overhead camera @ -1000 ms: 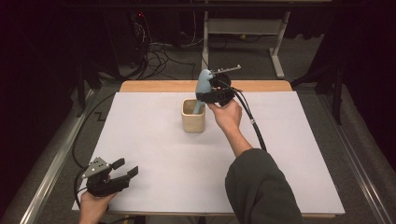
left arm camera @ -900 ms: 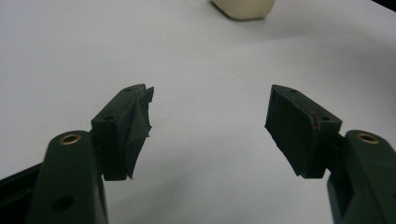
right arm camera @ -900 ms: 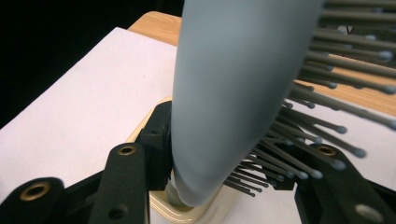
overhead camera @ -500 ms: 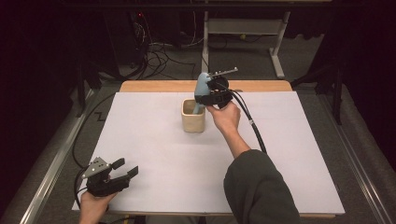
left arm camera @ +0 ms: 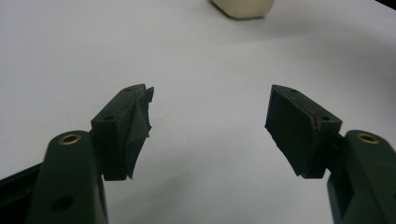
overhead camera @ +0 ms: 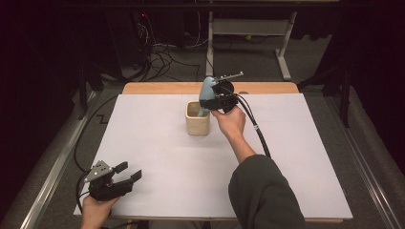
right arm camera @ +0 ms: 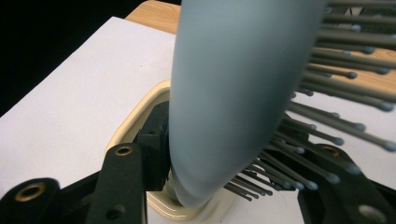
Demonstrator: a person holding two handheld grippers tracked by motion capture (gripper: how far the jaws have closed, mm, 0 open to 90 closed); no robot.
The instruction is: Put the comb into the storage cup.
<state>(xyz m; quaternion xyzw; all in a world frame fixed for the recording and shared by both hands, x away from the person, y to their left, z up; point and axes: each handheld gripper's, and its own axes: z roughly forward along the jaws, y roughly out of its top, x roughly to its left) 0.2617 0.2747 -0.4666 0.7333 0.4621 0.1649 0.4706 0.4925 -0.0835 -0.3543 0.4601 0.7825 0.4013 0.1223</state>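
Little has shifted since the earlier frames: the right gripper [overhead camera: 216, 101] hangs over the cup [overhead camera: 197, 119] much as it did, with the hairbrush [overhead camera: 207, 93] standing a touch more upright, and its fingers have just been opening a little with the brush between them. From the high view the brush handle goes down into the beige cup while the pale blue head rises above the rim, tilted slightly toward the far side of the tabletop [overhead camera: 157, 157].

Seen along the right gripper's own fingers, the blue-grey back of the hairbrush [right arm camera: 233, 93] fills the space between them. One black finger [right arm camera: 154, 144] lies against the brush's back, and the bristles [right arm camera: 327, 116] fan out over the other finger; whether the pads press on the brush I cannot tell. Below the brush, the cream rim of the cup [right arm camera: 140, 112] shows.

At the near left corner of the white sheet, the left gripper [overhead camera: 125, 172] rests low in the person's hand, well apart from the cup. Its fingers [left arm camera: 126, 135] stand wide apart with nothing between them, just bare white surface, and the base of the cup [left arm camera: 243, 8] sits far ahead of them. The right gripper's cable [overhead camera: 255, 129] trails back along the forearm.
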